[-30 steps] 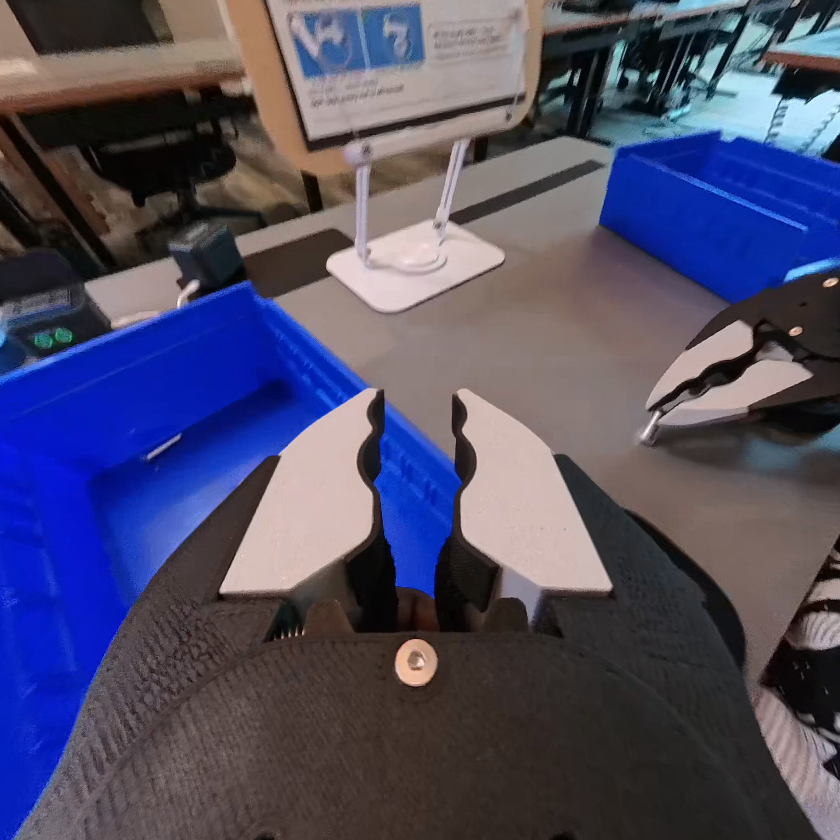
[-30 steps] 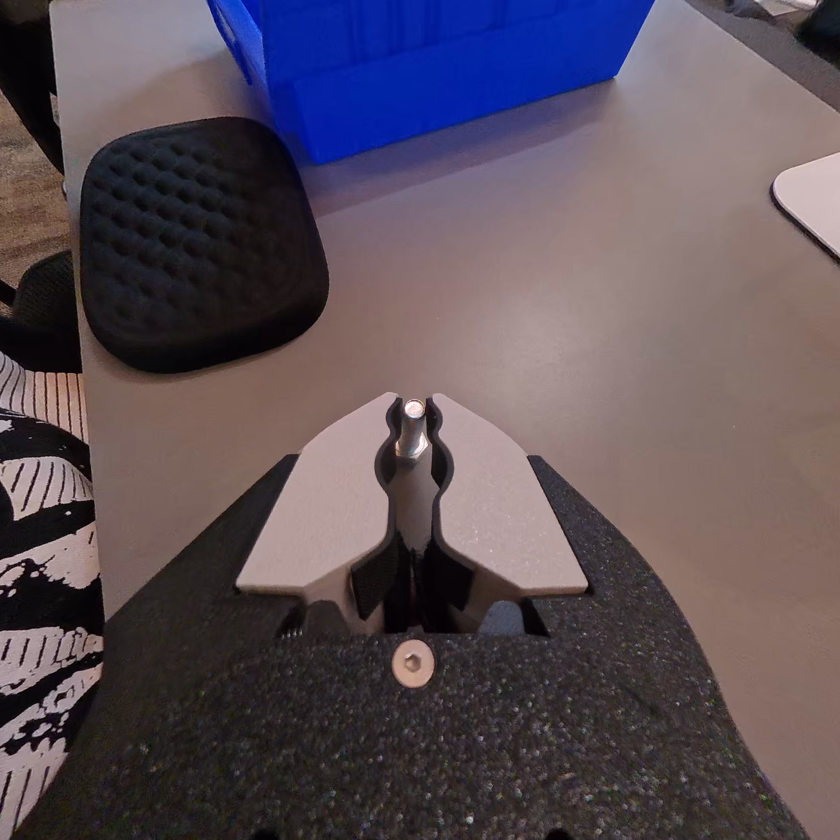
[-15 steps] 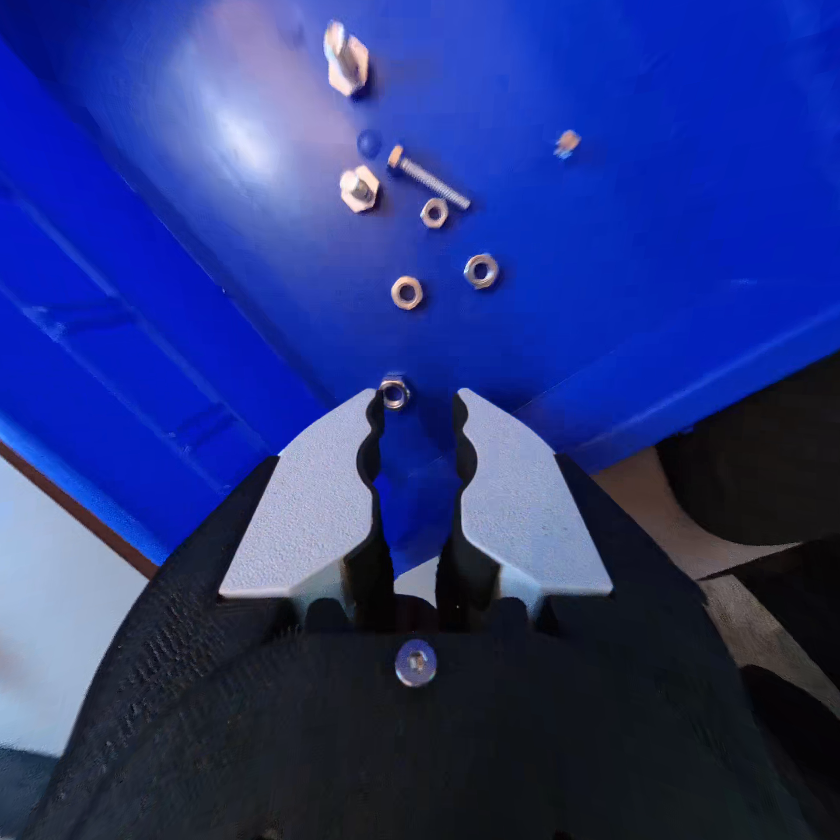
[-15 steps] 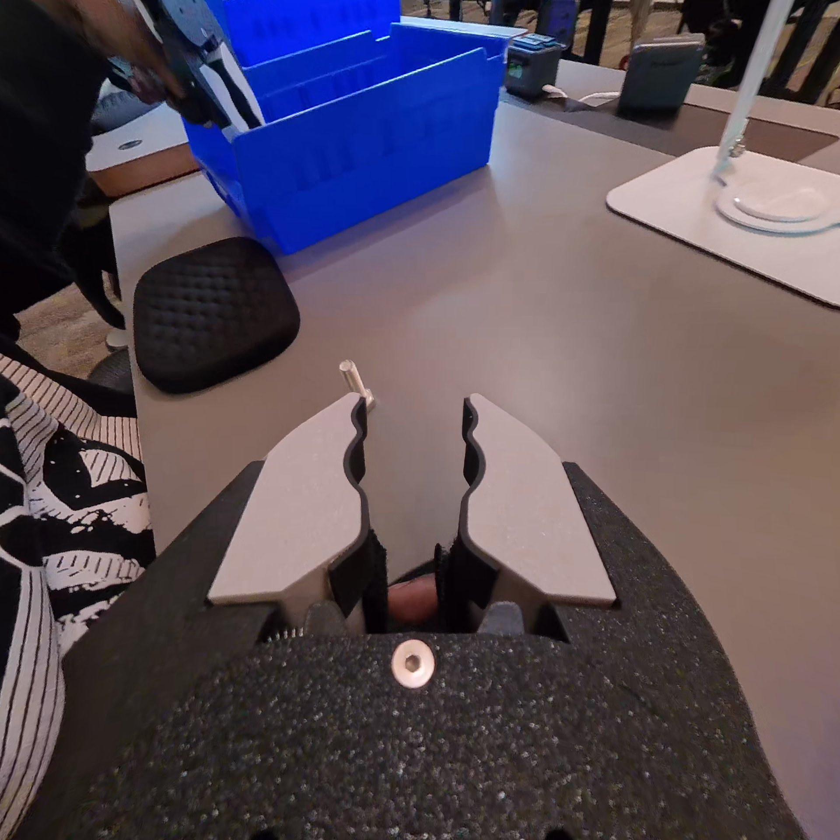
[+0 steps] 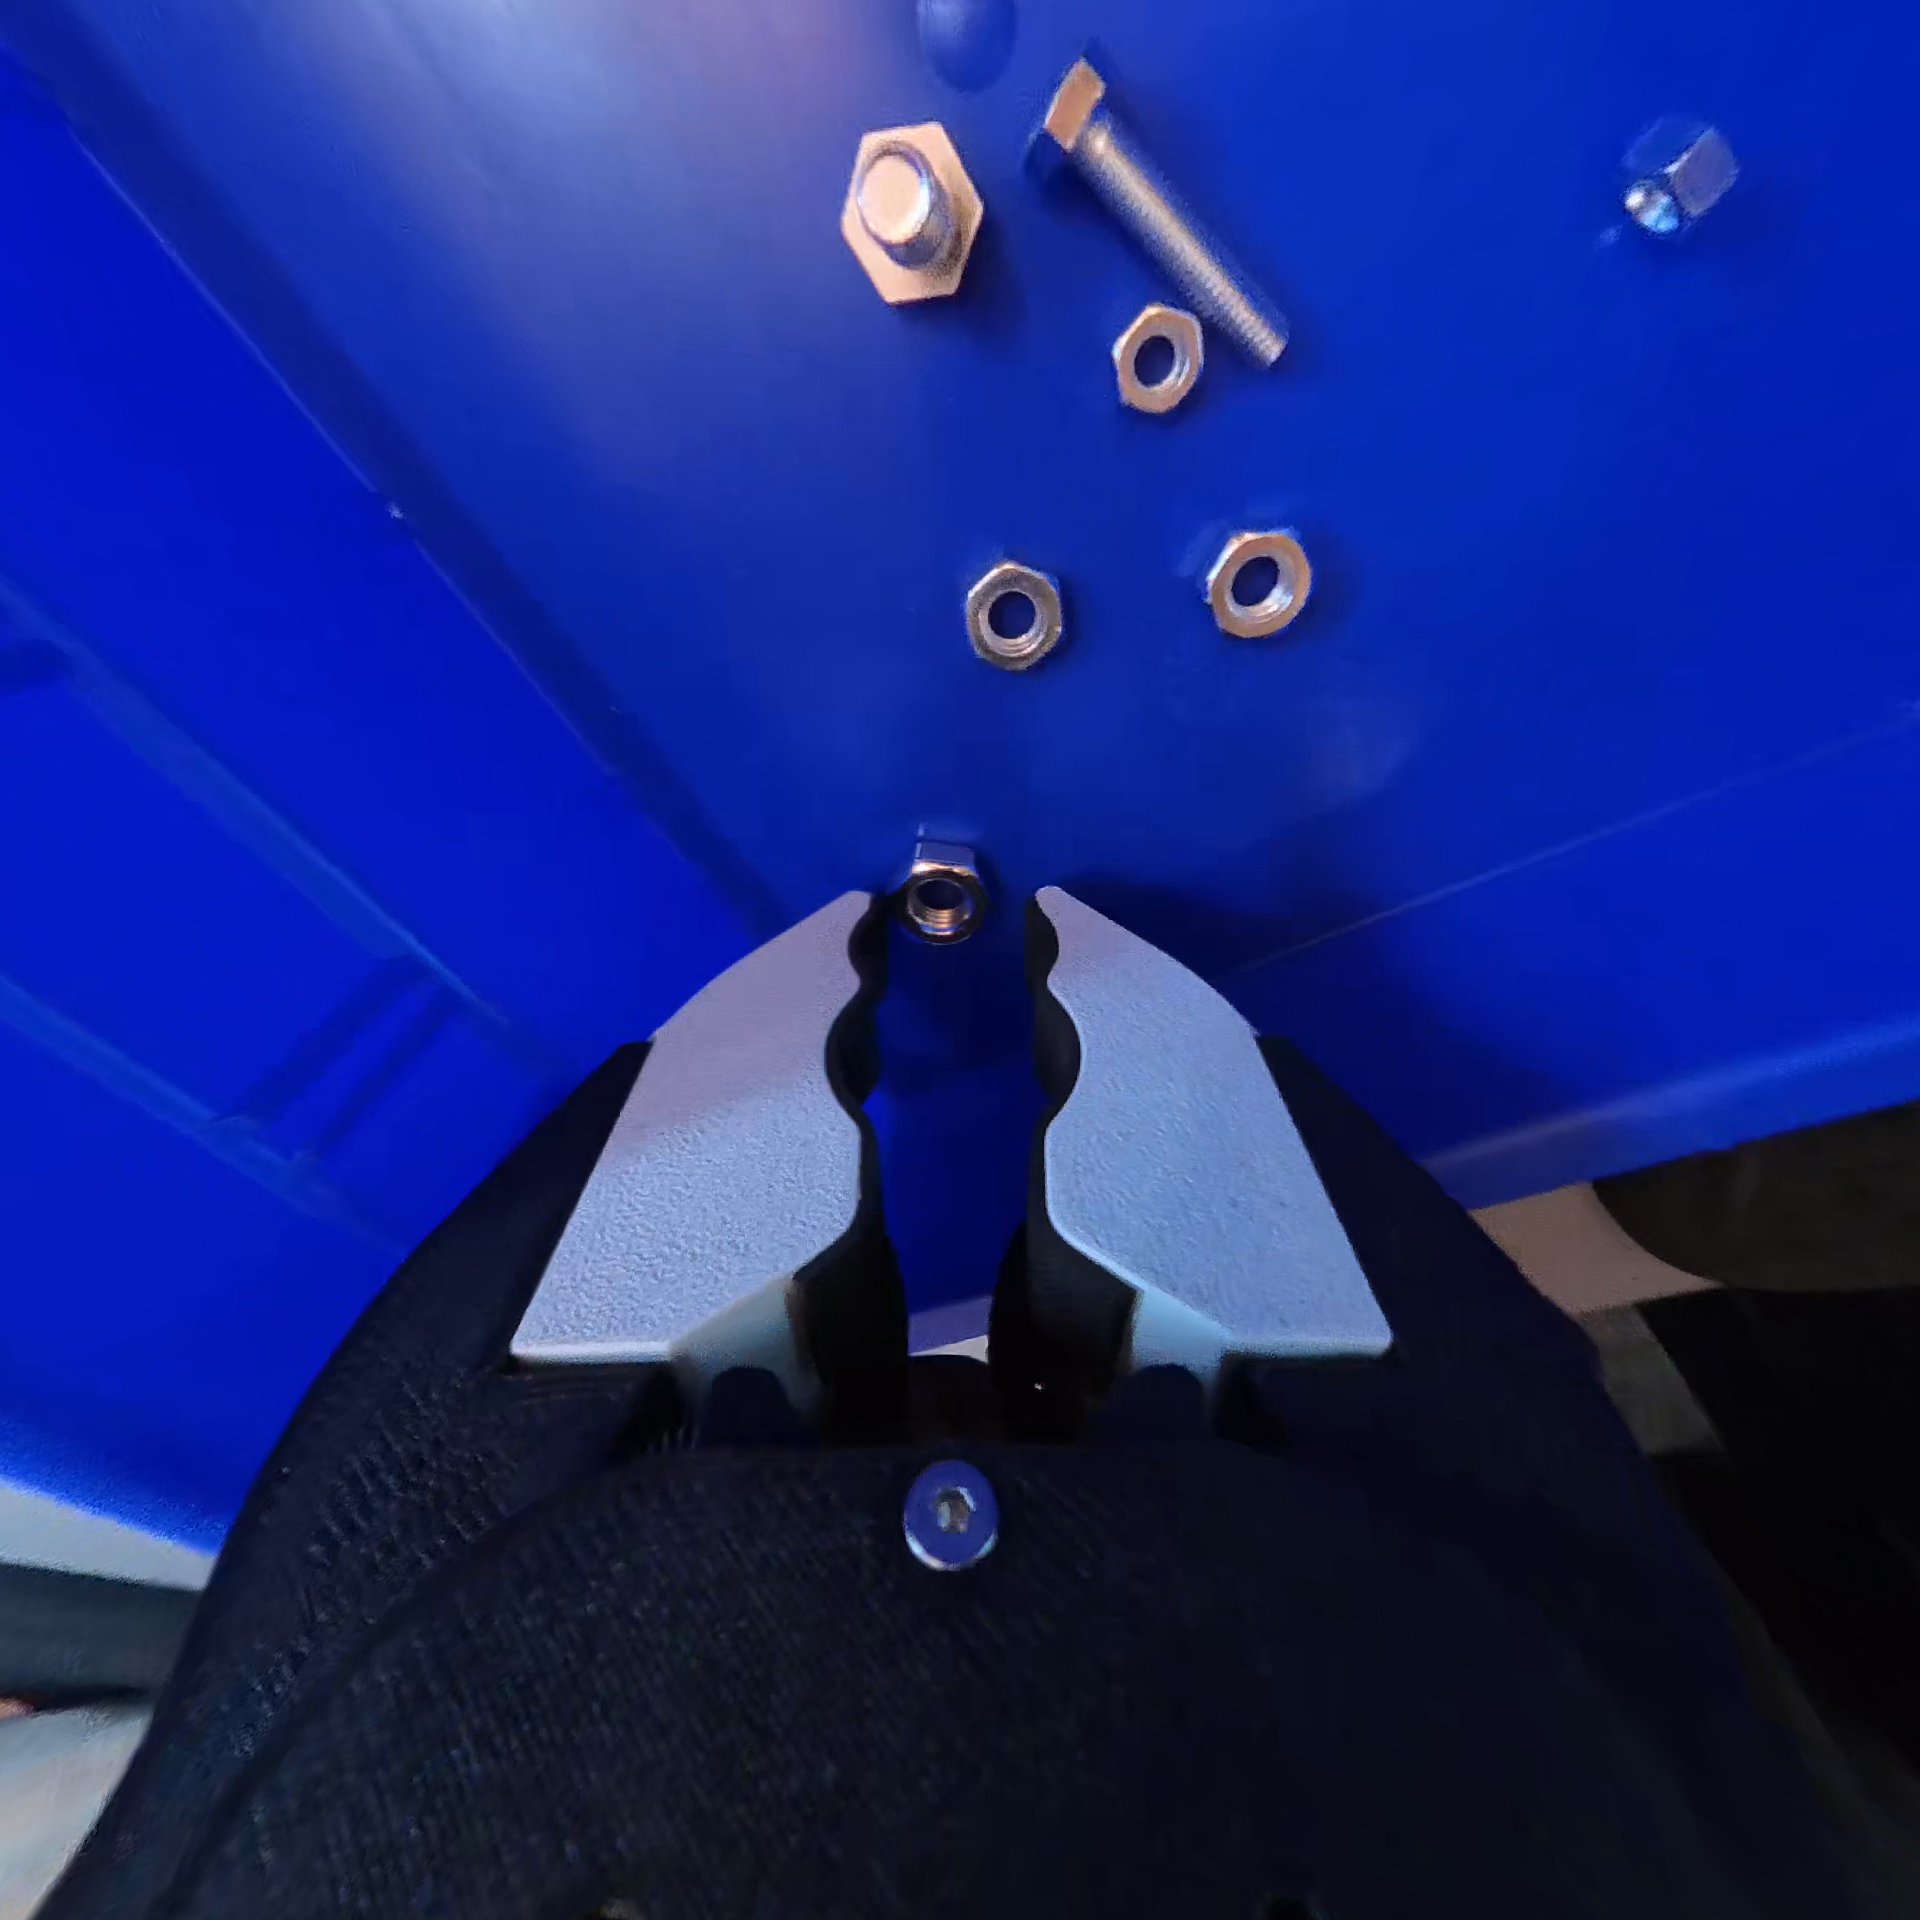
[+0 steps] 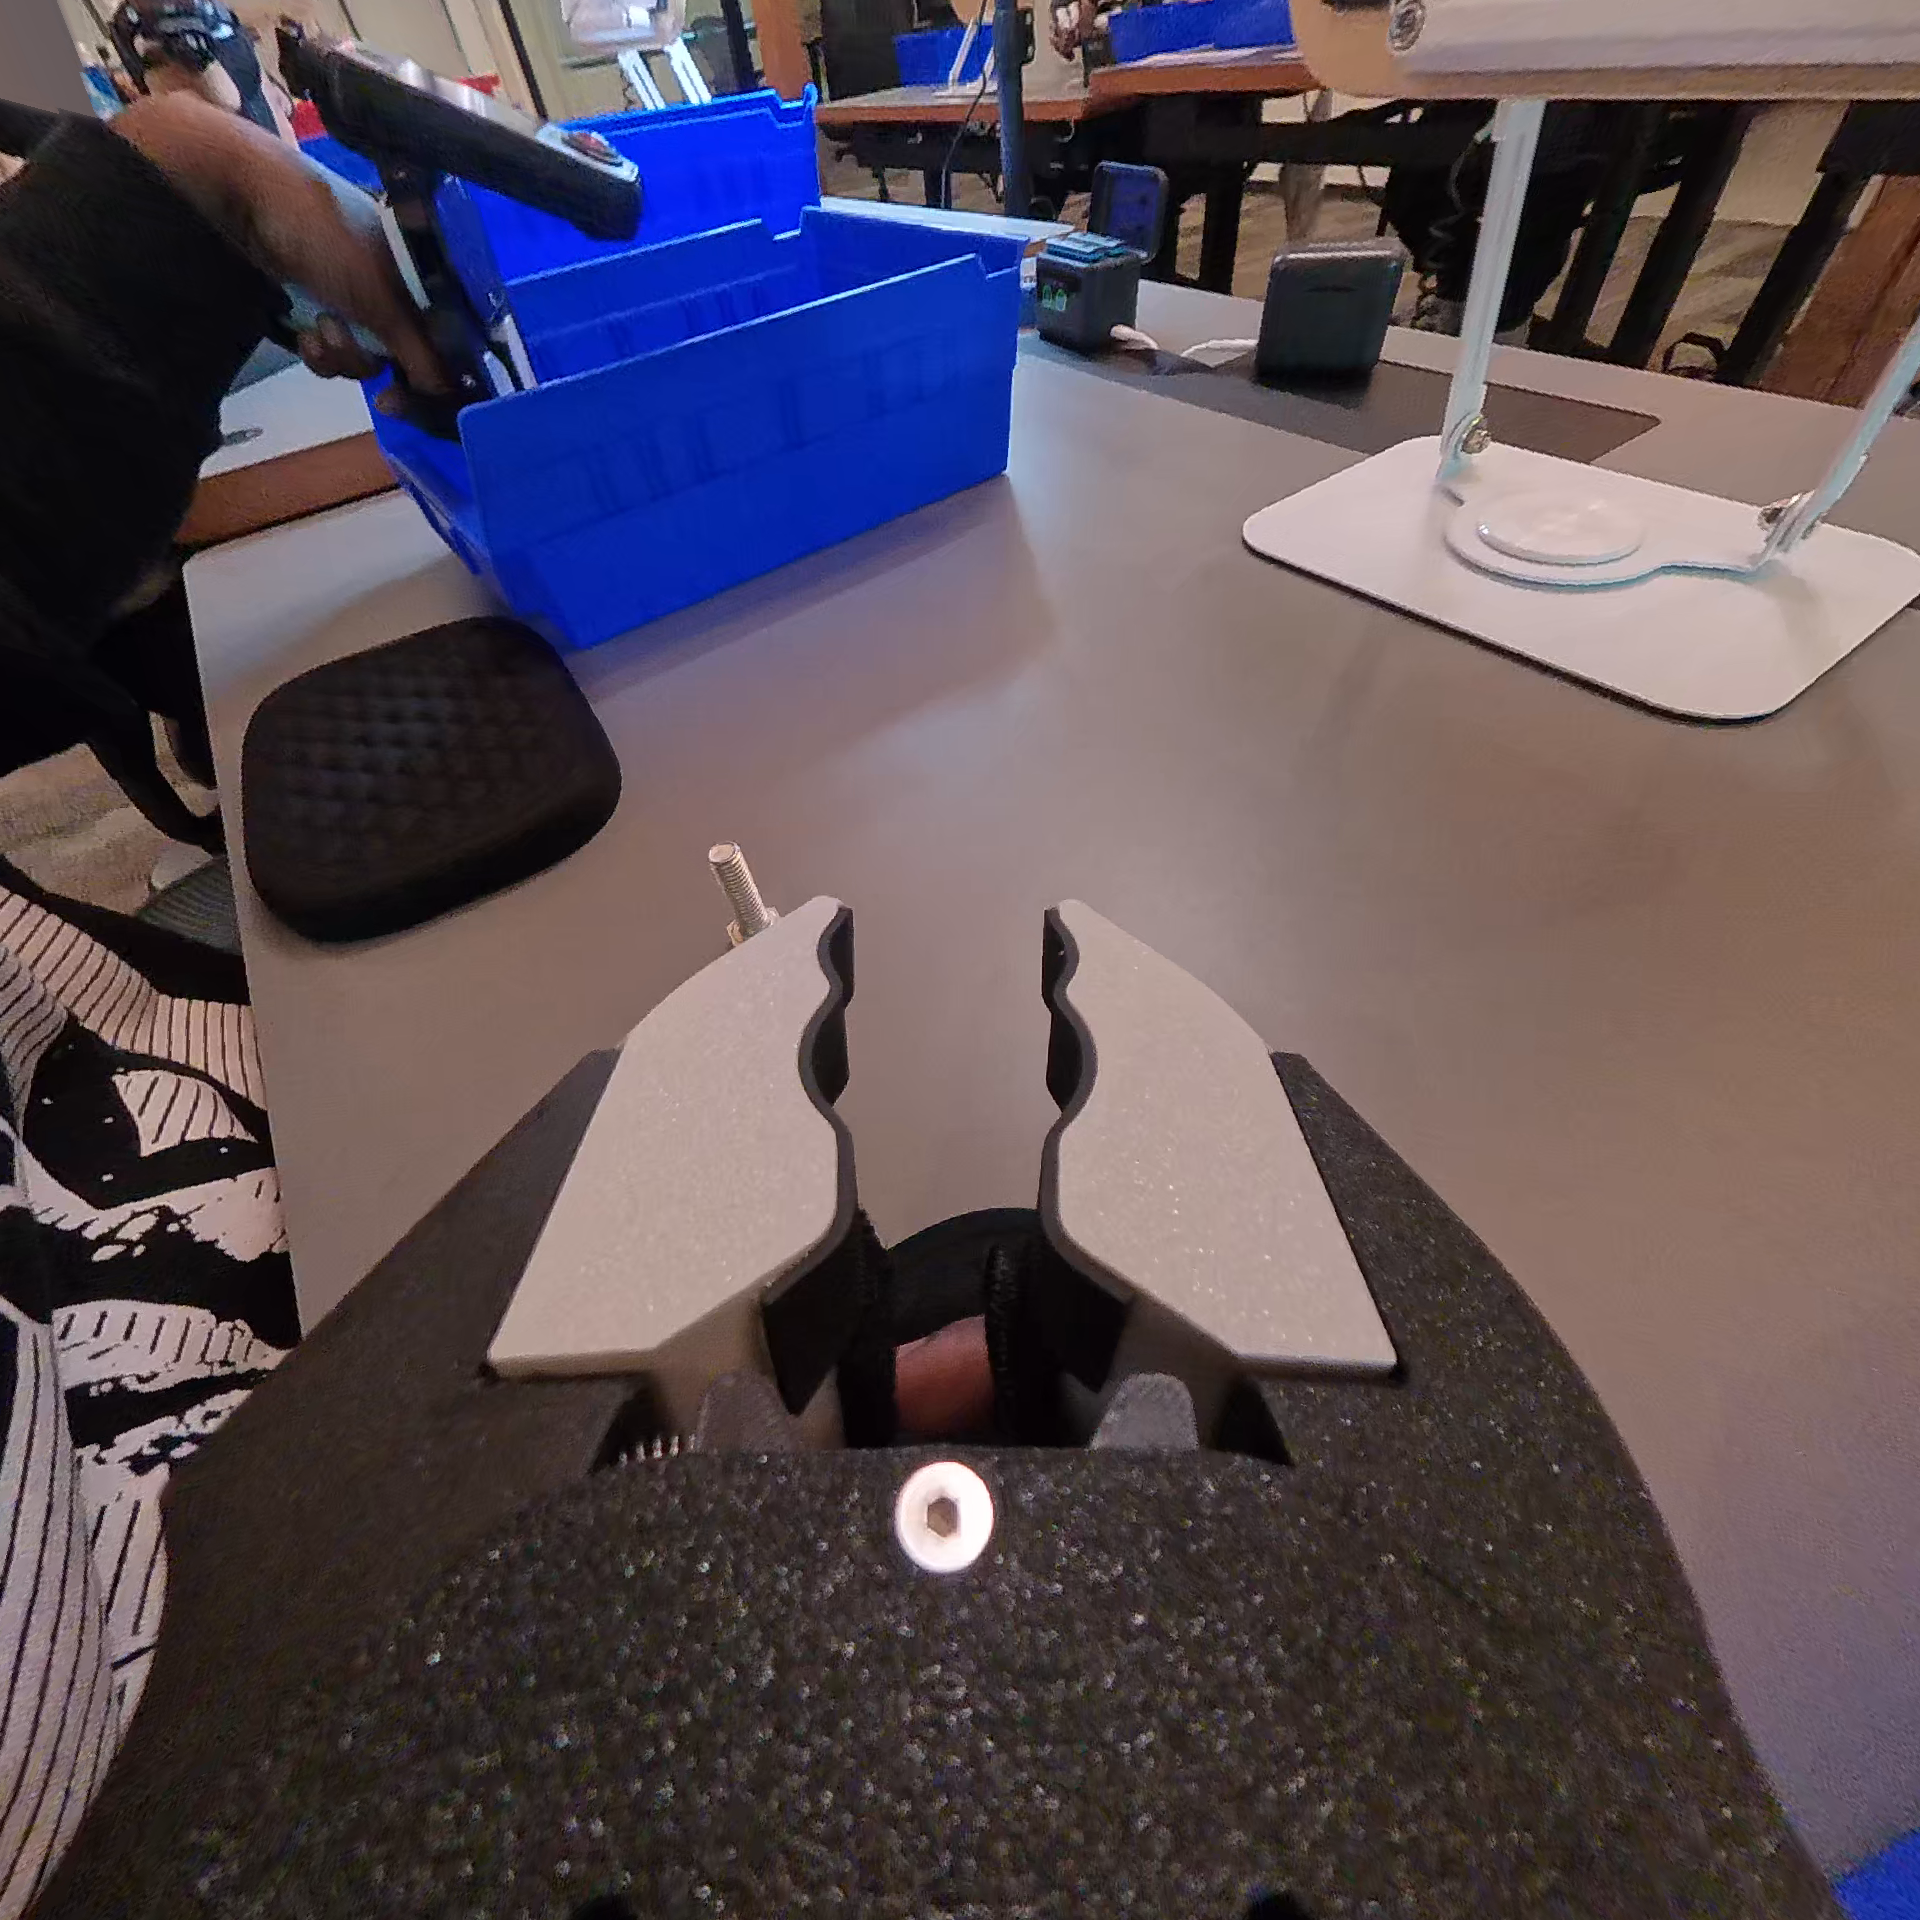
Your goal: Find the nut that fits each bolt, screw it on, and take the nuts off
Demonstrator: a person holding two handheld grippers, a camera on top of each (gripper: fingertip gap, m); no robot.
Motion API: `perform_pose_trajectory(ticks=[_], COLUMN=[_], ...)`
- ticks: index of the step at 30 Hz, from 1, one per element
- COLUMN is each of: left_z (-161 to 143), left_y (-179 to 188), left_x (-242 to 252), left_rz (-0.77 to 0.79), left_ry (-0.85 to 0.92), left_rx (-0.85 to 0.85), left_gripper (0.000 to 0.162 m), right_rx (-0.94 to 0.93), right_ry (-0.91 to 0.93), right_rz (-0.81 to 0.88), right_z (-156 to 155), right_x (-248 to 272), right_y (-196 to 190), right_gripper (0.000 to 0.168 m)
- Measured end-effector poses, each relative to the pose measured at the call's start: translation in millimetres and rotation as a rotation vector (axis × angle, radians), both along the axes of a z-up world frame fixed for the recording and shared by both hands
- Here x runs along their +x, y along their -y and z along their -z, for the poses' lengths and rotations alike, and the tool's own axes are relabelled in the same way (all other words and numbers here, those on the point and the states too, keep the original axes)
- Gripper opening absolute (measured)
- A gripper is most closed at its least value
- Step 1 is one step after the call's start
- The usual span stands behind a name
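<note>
Inside the blue bin (image 5: 416, 623), four loose nuts (image 5: 1013, 630); both jaws parted, empty.

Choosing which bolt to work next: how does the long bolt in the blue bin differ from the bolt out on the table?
The long bolt lies flat on the blue bin floor; the table bolt stands upright on the grey table, thread end up. The long bolt has loose nuts around it; the table bolt stands alone, beside the open right gripper. Both are silver and bare.
</note>
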State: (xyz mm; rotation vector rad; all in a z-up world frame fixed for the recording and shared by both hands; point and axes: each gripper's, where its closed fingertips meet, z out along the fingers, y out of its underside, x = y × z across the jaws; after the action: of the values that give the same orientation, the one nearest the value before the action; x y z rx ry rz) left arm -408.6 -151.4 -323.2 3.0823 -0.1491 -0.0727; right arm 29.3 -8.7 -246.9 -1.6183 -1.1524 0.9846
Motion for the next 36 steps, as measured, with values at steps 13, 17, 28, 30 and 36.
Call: perform_pose_trajectory(ticks=[13, 17, 28, 30, 36], left_z=[0.6, -16.4, -178.1, -187.0, -180.5], left_y=[-12.4, -26.7, -78.2, -70.0, -45.6], left_x=[10.4, 20.6, 201.8, 244.8, 344.8], left_rz=[0.070, 0.094, 0.258, 0.281, 0.317], left_ry=[0.073, 0.075, 0.800, 1.022, 1.465], left_rx=[0.138, 0.306, 1.206, 1.173, 0.927], left_gripper=[0.020, 0.019, 0.019, 0.018, 0.019], right_rx=[-0.003, -0.006, 0.151, 0.241, 0.616], right_ry=[0.002, 0.026, -0.073, -0.152, -0.318], right_rz=[0.004, -0.011, -0.150, -0.209, -0.403], right_z=[1.6, 5.2, -15.7, -33.4, -76.8], right_x=[0.8, -1.3, -14.5, -21.0, -40.3], right_y=[-0.1, 1.7, 25.5, 37.6, 79.8], right_gripper=[0.032, 0.032, 0.033, 0.033, 0.028])
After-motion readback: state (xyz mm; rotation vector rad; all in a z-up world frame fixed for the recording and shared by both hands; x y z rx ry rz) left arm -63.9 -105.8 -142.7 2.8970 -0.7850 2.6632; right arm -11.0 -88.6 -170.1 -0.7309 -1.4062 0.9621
